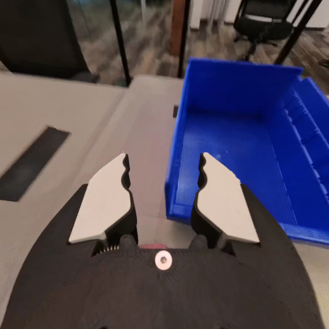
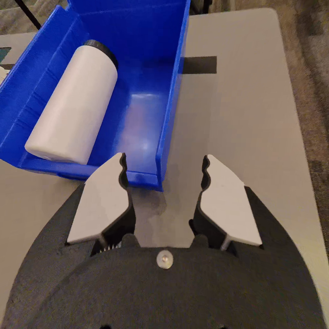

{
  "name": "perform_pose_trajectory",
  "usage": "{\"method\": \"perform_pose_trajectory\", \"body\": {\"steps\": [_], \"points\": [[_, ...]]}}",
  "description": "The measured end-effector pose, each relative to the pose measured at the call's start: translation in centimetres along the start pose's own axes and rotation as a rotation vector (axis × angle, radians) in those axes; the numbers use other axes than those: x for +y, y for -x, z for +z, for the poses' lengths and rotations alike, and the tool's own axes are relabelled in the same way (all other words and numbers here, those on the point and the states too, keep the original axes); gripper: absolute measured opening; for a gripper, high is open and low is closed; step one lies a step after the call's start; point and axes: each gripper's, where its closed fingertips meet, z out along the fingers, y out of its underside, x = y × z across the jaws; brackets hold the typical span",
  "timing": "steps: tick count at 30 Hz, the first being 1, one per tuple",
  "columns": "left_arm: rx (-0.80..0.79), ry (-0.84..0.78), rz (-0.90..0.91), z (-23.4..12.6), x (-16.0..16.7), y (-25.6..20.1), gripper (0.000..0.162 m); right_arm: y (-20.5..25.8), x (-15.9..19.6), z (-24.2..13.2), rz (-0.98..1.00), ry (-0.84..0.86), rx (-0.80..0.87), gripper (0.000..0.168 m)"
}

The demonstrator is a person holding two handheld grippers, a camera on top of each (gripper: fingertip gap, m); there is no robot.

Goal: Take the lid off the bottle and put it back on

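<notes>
A white bottle (image 2: 73, 106) lies on its side inside a blue bin (image 2: 170, 99), along the bin's left wall, with its black lid (image 2: 102, 49) screwed on and pointing away from me. My right gripper (image 2: 164, 156) is open and empty, hovering over the bin's near right corner, to the right of the bottle. My left gripper (image 1: 163, 155) is open and empty above the table, just left of the blue bin (image 1: 231, 99). In the left wrist view the visible part of the bin holds nothing and the bottle is out of sight.
The grey table (image 2: 240, 124) carries black tape strips (image 2: 200, 65) (image 1: 32, 160). The table's right edge drops to carpet (image 2: 316, 89). Beyond the table stand black posts (image 1: 121, 41) and an office chair (image 1: 263, 23). A small red thing (image 1: 153, 246) peeks out under my left gripper's base.
</notes>
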Motion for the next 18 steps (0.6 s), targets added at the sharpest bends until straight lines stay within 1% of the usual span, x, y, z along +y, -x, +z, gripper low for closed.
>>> {"method": "perform_pose_trajectory", "body": {"steps": [2, 3, 4, 6, 7, 8, 10, 14, 18], "points": [[0.071, 0.099, -0.058, 1.8, 2.3, 0.5, 0.067, 0.4, 0.3, 0.8, 0.018, 0.015, -0.033, 0.069], [0.104, 0.126, -0.064, 2.5, 3.2, 0.3, 0.060, 0.7, 0.3, 1.1, 0.019, 0.017, -0.054, 0.059], [0.179, 0.115, -0.109, 2.8, 3.2, -0.4, 0.052, 0.9, 0.3, 1.4, 0.020, 0.020, -0.070, 0.049], [0.301, 0.115, -0.186, 2.9, 3.1, -1.5, 0.023, 1.0, 0.3, 1.9, 0.024, 0.031, -0.089, 0.036], [0.324, 0.114, -0.188, 3.0, 3.0, -1.7, 0.014, 1.1, 0.4, 2.2, 0.021, 0.040, -0.103, 0.030], [0.318, 0.113, -0.183, 3.1, 2.8, -1.7, 0.009, 1.1, 0.6, 2.5, 0.018, 0.054, -0.105, 0.024], [0.312, 0.112, -0.149, 3.2, 2.7, -1.8, 0.008, 0.6, 0.8, 2.9, -0.004, 0.067, -0.078, 0.012], [0.352, 0.146, -0.075, 3.1, 2.9, -1.8, 0.008, 0.8, 0.9, 2.9, -0.012, 0.066, -0.114, 0.012], [0.398, 0.174, 0.011, 2.1, 3.4, -1.9, 0.007, 1.0, 1.4, 2.5, -0.049, 0.097, -0.132, 0.012]]}}
